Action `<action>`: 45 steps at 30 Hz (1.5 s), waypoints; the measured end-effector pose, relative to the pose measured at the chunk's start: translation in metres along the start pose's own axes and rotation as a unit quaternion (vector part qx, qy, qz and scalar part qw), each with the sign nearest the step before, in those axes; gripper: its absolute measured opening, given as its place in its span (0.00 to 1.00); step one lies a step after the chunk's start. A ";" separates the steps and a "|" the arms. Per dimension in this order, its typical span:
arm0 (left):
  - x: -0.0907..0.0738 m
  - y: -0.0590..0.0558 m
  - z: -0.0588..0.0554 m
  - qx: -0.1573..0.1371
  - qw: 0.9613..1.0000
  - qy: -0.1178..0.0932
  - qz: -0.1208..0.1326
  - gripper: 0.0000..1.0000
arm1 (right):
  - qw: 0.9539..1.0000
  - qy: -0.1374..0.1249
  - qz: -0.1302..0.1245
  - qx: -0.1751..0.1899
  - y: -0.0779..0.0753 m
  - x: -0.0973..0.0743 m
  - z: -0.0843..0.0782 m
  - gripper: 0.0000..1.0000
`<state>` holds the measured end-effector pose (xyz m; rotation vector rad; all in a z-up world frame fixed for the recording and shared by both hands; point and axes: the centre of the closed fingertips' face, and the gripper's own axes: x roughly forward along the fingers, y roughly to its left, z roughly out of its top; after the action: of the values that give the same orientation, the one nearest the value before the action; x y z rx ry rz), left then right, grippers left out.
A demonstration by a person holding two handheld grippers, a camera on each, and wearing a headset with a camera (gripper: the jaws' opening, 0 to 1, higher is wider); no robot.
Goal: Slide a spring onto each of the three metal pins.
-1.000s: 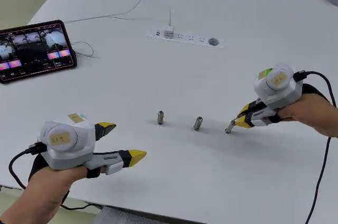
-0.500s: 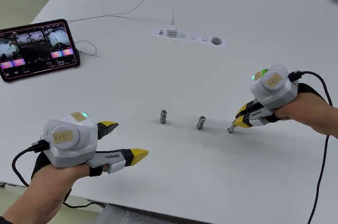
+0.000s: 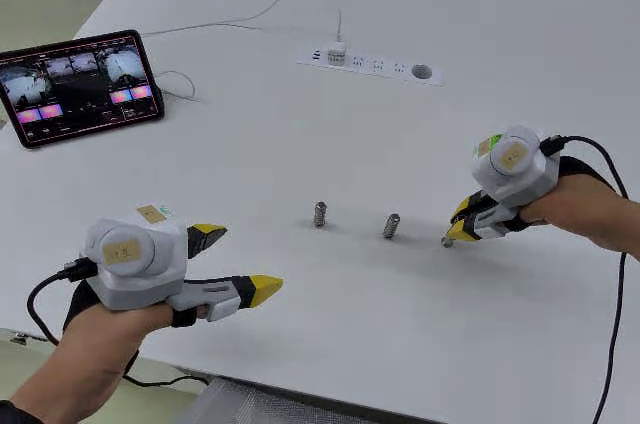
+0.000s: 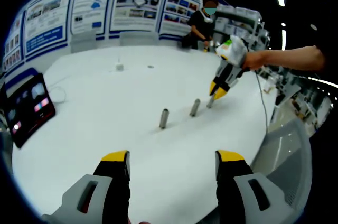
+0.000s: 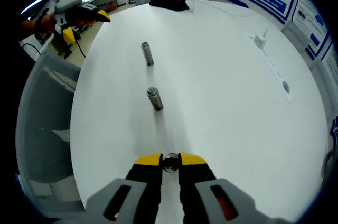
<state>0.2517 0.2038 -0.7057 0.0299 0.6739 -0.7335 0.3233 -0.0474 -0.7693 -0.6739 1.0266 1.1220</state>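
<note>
The right gripper point(image 3: 455, 235) grips the third pin point(image 3: 447, 241) low over the worktop point(image 3: 300, 124).
Its jaws are pinched narrow on that pin, just right of the middle pin point(image 3: 391, 226) and left pin point(image 3: 320, 214), each standing and wearing a spring. The left gripper point(image 3: 235, 262) hovers near the front edge, jaws wide.

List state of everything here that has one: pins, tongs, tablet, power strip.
left pin: standing, spring on
middle pin: standing, spring on
third pin: held in right tongs, cannot tell if sprung
left tongs: open, empty
right tongs: shut on third pin
tablet: screen on
power strip: one charger plugged in
</note>
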 end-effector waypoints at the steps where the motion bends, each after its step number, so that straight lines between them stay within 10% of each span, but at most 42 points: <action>1: 0.000 0.000 0.000 0.000 1.000 0.000 0.000 0.67 | 1.000 0.001 0.000 -0.001 0.000 0.002 -0.001 0.13; 28: 0.002 0.000 0.008 0.003 1.000 -0.005 0.000 0.68 | 1.000 0.009 -0.001 0.005 0.003 0.005 -0.008 0.21; 45: 0.001 0.001 0.020 0.000 1.000 -0.012 0.002 0.70 | 0.991 -0.052 -0.033 0.117 -0.001 -0.015 -0.025 0.50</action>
<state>0.2640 0.1986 -0.6905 0.0213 0.6510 -0.7293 0.3152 -0.0749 -0.7658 -0.4540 1.0200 0.9524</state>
